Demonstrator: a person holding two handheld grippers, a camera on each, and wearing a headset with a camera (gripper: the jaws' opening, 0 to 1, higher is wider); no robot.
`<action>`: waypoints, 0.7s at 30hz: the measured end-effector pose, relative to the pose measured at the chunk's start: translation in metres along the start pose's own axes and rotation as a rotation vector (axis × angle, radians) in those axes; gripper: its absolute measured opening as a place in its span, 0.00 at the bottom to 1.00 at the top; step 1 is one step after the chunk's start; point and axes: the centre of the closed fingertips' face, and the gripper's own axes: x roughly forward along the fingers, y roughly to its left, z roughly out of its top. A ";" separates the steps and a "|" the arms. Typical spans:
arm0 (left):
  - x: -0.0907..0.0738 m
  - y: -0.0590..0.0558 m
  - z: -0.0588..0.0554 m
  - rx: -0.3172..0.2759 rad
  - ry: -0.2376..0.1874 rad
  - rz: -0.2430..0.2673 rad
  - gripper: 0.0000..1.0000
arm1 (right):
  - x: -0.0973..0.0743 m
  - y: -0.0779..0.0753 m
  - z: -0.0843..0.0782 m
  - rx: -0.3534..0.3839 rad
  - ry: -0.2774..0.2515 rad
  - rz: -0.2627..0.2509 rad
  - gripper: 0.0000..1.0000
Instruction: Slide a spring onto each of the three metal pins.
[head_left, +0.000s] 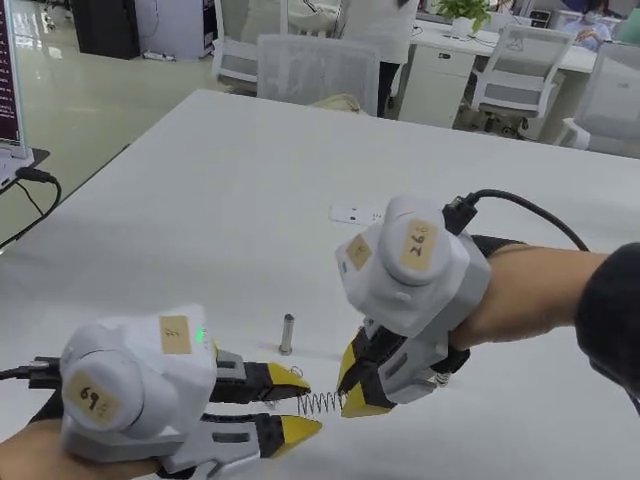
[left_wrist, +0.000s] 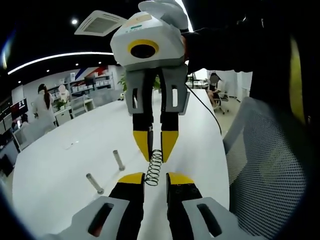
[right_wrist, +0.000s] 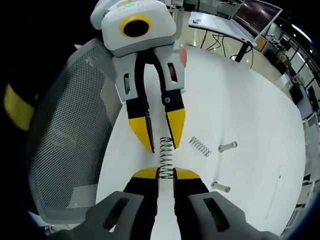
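A steel spring (head_left: 320, 403) hangs in the air between my two grippers. My right gripper (head_left: 348, 395) is shut on one end of the spring (right_wrist: 165, 157). My left gripper (head_left: 308, 405) stands open, its yellow fingertips (left_wrist: 131, 178) on either side of the spring's (left_wrist: 155, 167) other end. One bare metal pin (head_left: 287, 333) stands upright on the white table just beyond the grippers. The left gripper view has two bare pins (left_wrist: 118, 160) (left_wrist: 94, 183). In the right gripper view, two pins (right_wrist: 227, 146) (right_wrist: 220, 187) stand near a second loose spring (right_wrist: 200, 146) lying on the table.
A small white card (head_left: 357, 212) lies farther back on the white table (head_left: 230, 180). A mesh office chair (right_wrist: 75, 135) is at the table's near side. More chairs (head_left: 318, 68) and desks stand beyond the far edge, and a cable (head_left: 35, 190) hangs at the left.
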 end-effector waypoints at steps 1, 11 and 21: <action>0.000 0.000 0.000 0.005 0.002 0.001 0.08 | 0.000 0.001 0.000 0.000 0.002 0.002 0.08; 0.001 0.000 -0.002 0.021 0.015 0.001 0.04 | -0.003 0.003 0.001 -0.009 0.004 0.006 0.08; 0.002 0.001 -0.001 0.030 0.016 0.005 0.03 | -0.016 0.003 0.010 -0.016 -0.029 -0.008 0.08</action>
